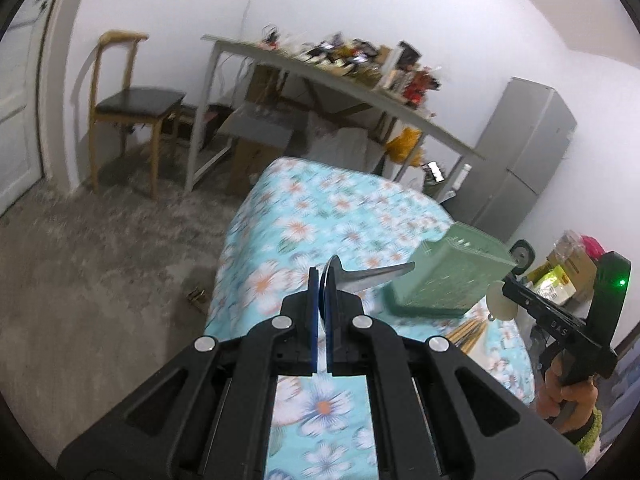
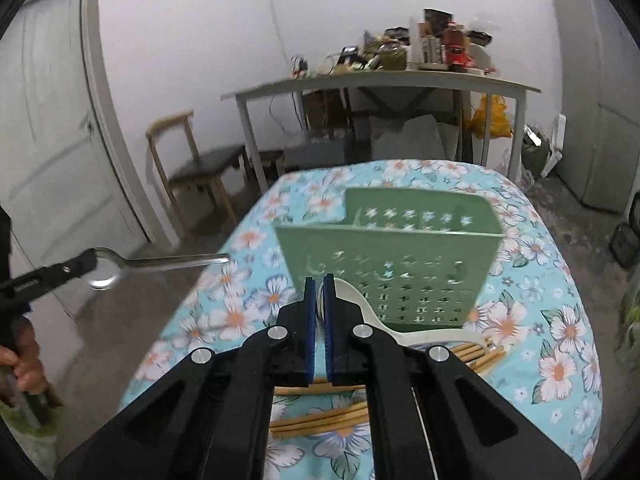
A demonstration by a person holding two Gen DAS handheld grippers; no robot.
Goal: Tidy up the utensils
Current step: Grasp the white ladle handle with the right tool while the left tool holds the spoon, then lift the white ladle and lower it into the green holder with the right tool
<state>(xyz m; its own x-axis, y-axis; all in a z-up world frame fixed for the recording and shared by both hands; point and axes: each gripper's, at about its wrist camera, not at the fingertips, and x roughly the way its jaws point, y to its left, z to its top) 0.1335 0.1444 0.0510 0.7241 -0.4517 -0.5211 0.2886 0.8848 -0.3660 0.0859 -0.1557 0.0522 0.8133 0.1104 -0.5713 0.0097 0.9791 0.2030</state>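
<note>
Right gripper (image 2: 319,300) clenched on one white spoon (image 2: 360,312) above several wooden chopsticks (image 2: 320,420) on the floral tabletop (image 2: 560,320), left gripper (image 1: 325,280) grasping one metal spoon (image 1: 368,276), beyond them one green perforated holder (image 2: 400,264), contents unseen.

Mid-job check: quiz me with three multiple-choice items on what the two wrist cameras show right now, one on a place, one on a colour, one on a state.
1. Where do the wooden chopsticks lie?
A. on the floral tablecloth, in front of the holder
B. inside the holder
C. on the chair

2. What colour is the perforated utensil holder?
A. white
B. green
C. blue

3. What is the left gripper doing?
A. open over the cloth
B. shut on nothing
C. shut on the metal spoon

Key:
1 A, they rest on the cloth near the holder's base.
2 B, its walls are pale green.
3 C, the spoon's bowl sits between its pads, handle pointing toward the holder.
</note>
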